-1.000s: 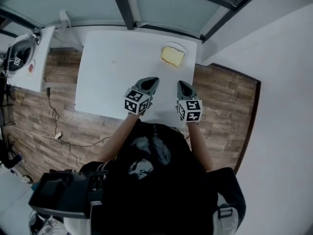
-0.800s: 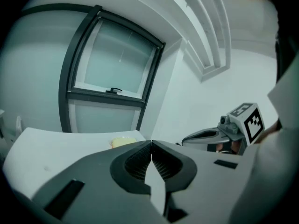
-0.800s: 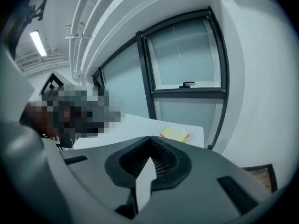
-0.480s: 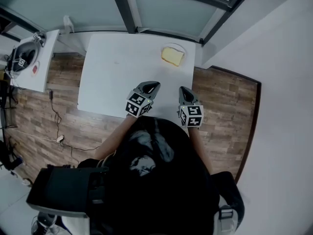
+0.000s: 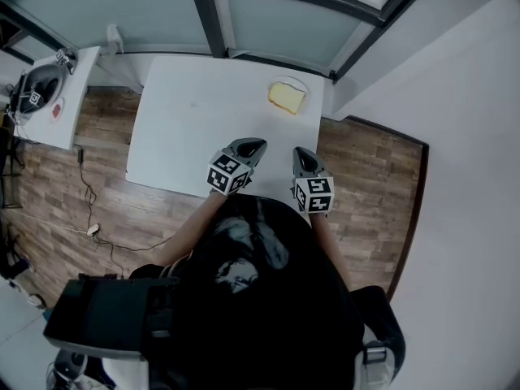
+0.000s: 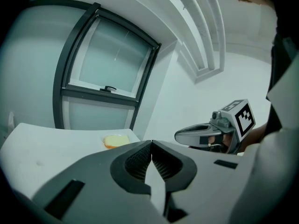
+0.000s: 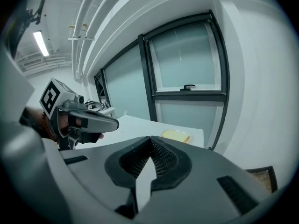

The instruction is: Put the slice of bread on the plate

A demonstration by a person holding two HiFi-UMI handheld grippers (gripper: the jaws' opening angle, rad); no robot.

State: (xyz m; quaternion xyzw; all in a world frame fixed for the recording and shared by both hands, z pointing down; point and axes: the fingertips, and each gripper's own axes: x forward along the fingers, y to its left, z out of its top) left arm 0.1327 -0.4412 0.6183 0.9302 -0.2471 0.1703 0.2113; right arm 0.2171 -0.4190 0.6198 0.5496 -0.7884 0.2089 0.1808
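Note:
A yellow slice of bread (image 5: 287, 98) lies on a small clear plate (image 5: 299, 83) at the far right corner of the white table (image 5: 195, 120). It shows too as the bread (image 6: 116, 141) in the left gripper view and the bread (image 7: 175, 135) in the right gripper view. My left gripper (image 5: 252, 145) hovers over the table's near edge, jaws shut and empty. My right gripper (image 5: 301, 153) hangs beside it, also shut with nothing between its tips. Both are well short of the plate. Each gripper sees the other: the right gripper (image 6: 180, 135) and the left gripper (image 7: 114, 122).
A window with a dark frame (image 5: 244, 23) runs behind the table. A white side stand (image 5: 61, 104) with a round appliance (image 5: 36, 88) is at the left. Wood-pattern floor (image 5: 81, 193) surrounds the table, and a white wall (image 5: 455, 136) closes the right side.
Both grippers have drawn back a little toward the person, away from the plate. The bread and plate have stayed where they were.

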